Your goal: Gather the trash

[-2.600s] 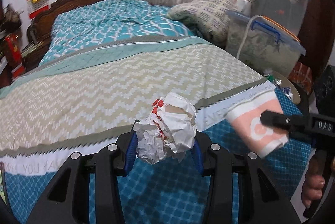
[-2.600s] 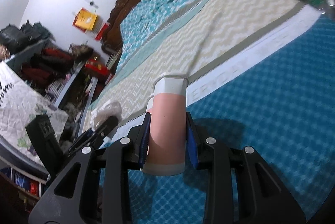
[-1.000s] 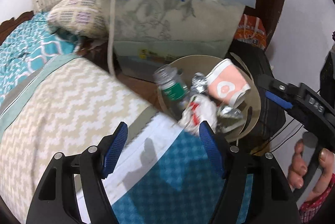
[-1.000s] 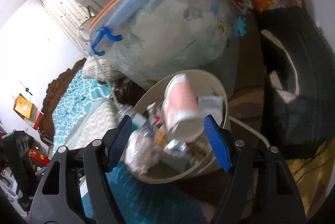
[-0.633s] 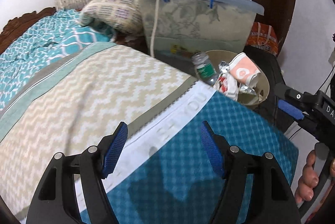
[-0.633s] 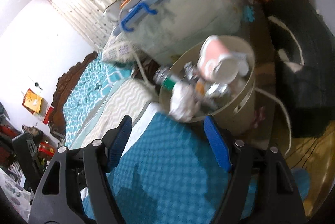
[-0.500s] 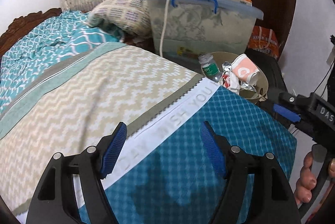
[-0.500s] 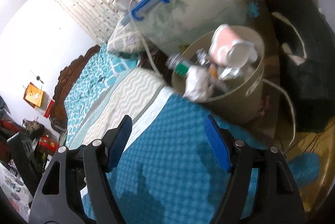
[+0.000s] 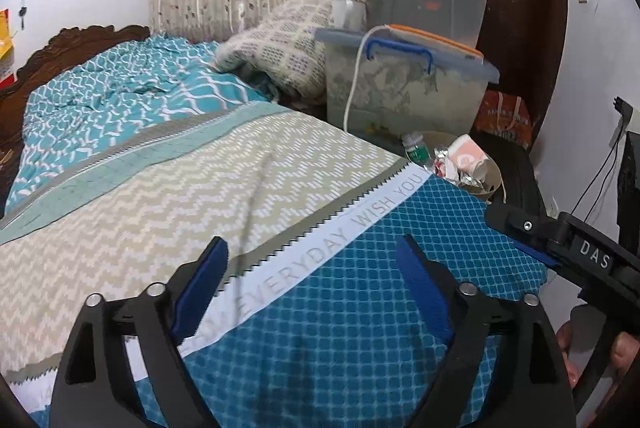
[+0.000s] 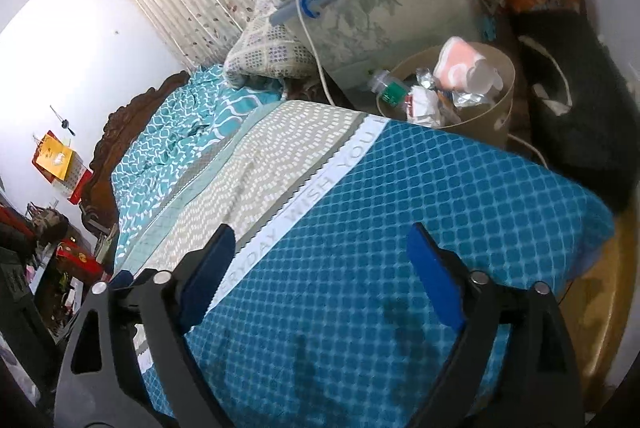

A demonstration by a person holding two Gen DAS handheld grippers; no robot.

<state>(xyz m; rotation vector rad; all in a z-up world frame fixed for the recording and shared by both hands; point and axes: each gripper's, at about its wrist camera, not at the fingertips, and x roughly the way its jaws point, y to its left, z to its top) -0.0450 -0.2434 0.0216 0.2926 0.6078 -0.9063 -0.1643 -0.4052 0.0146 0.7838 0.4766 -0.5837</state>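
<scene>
The left tool [image 9: 312, 284] and right tool [image 10: 320, 272], jaws just widened, stand spread and empty above the bed [image 9: 240, 180]. The crumpled paper [image 10: 420, 104] and pink cup [image 10: 456, 62] sit in the bin [image 10: 476, 126] at one o'clock. Both look light and crushable, best pinched gently across the middle.

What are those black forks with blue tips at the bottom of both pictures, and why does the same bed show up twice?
No machine drives them: a person holds a two-finger gripper in each hand, and each carries a wide-angle camera looking along its fingers. One picture is from the left gripper, the other from the right gripper, so both see the same bed from slightly different spots. In the left picture the right gripper and the hand holding it show at the edge. Both grippers' jaws have just been opening; they stand wide apart with nothing between them. Nothing loose shows on the bedspread. Beside the bed, a round bin holds a pink paper cup, a bottle and crumpled paper.
</scene>
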